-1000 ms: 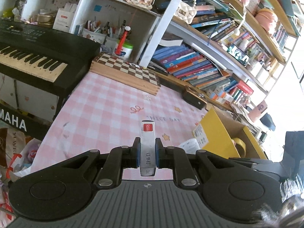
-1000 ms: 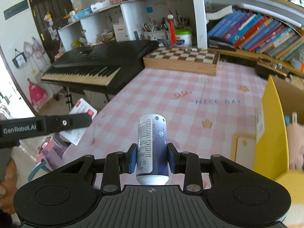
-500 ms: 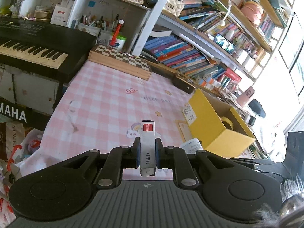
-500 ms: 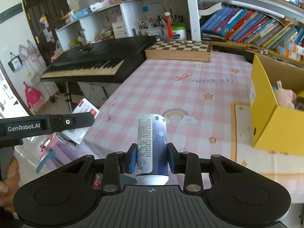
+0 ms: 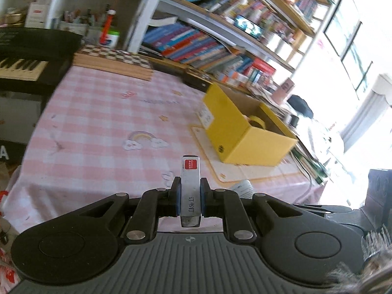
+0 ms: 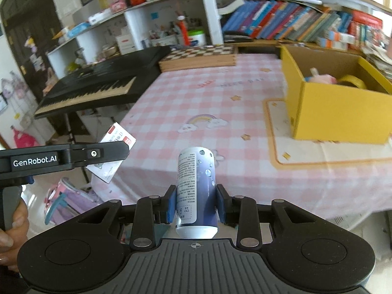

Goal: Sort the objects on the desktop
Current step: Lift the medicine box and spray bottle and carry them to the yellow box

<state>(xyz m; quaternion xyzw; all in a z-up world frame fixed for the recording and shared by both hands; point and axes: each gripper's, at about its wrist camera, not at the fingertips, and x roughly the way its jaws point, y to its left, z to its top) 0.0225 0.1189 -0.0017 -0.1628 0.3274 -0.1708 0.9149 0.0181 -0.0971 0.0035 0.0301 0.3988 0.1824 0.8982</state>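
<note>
Left gripper was clamped on a staple box; right gripper pinched a blue bottle. Both hung before the pink checked tablecloth. Beyond, right: open yellow box.

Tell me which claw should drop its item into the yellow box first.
Probably right: its claw, shut on the can, faces the yellow box's open top nearby. The left claw with its staple box views it from farther off.
</note>
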